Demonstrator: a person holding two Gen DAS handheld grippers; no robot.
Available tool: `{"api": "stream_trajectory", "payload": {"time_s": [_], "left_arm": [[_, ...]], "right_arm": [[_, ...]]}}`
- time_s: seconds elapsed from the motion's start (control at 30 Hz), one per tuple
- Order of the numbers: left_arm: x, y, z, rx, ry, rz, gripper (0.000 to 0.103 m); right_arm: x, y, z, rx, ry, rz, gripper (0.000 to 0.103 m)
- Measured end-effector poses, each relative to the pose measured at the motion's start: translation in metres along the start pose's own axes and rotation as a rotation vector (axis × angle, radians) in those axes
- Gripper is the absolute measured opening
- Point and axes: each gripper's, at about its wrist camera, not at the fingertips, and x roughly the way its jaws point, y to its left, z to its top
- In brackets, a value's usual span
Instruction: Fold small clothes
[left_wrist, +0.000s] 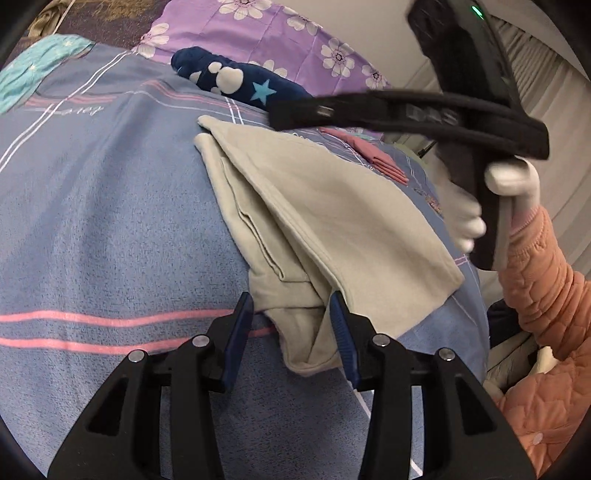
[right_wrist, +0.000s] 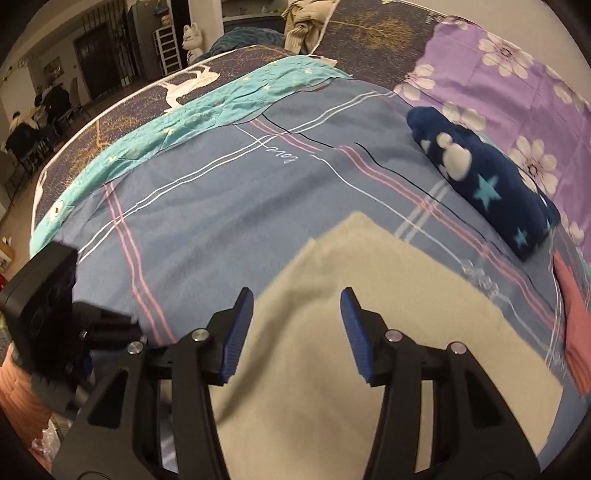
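A beige garment (left_wrist: 325, 206) lies folded lengthwise on the blue striped bedspread (left_wrist: 110, 221). In the left wrist view its near, bunched corner sits between the blue pads of my left gripper (left_wrist: 291, 310). The jaws stand partly apart and the right-hand pad touches the cloth. I see no firm pinch. My right gripper (right_wrist: 297, 314) hovers open over the beige garment (right_wrist: 332, 350), with nothing between its pads. The left wrist view shows the right gripper (left_wrist: 280, 112) blurred above the garment's far end, in a white-gloved hand (left_wrist: 513, 177).
A navy fleece with stars (right_wrist: 491, 184) lies at the far side on a purple flowered sheet (right_wrist: 517, 74). A folded pink garment (left_wrist: 369, 155) lies beyond the beige one. Teal cloth (right_wrist: 207, 107) drapes the far left. An orange quilted sleeve (left_wrist: 546, 288) is at the bed's right edge.
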Motion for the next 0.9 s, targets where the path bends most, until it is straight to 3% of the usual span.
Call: {"api": "stream_trajectory", "payload": {"time_s": [0.2, 0.27, 0.3, 0.33, 0.37, 0.53, 0.6, 0.73, 0.83, 0.9], "left_arm": [[0.001, 0.008, 0.0, -0.065, 0.0, -0.022, 0.042], [0.002, 0.012, 0.0, -0.09, -0.001, -0.023, 0.035], [0.002, 0.014, 0.0, -0.101, 0.0, -0.021, 0.031], [0.003, 0.018, -0.001, -0.12, 0.003, -0.014, 0.016], [0.004, 0.02, -0.003, -0.136, 0.01, -0.018, 0.01], [-0.002, 0.014, -0.016, -0.133, 0.012, 0.009, 0.003], [-0.004, 0.016, -0.021, -0.134, 0.014, 0.003, 0.003], [-0.009, 0.014, -0.022, -0.125, 0.019, 0.013, 0.003], [-0.016, 0.013, -0.023, -0.113, 0.016, 0.031, 0.003], [-0.022, 0.013, -0.025, -0.108, 0.005, 0.045, 0.003]], "right_arm": [[0.065, 0.009, 0.03, -0.041, 0.117, -0.096, 0.048], [0.083, 0.004, 0.032, -0.019, 0.159, -0.12, 0.047], [0.09, 0.002, 0.032, -0.016, 0.17, -0.13, 0.041], [0.097, 0.0, 0.031, -0.017, 0.181, -0.15, 0.033], [0.099, -0.001, 0.031, -0.023, 0.18, -0.176, 0.012], [0.084, -0.021, 0.038, 0.084, 0.061, -0.118, 0.003], [0.096, -0.031, 0.037, 0.114, 0.073, -0.136, 0.0], [0.095, -0.038, 0.03, 0.162, 0.034, -0.063, 0.004], [0.058, -0.045, 0.021, 0.212, -0.036, 0.007, 0.019], [0.026, -0.041, 0.006, 0.163, -0.102, 0.004, 0.04]]}}
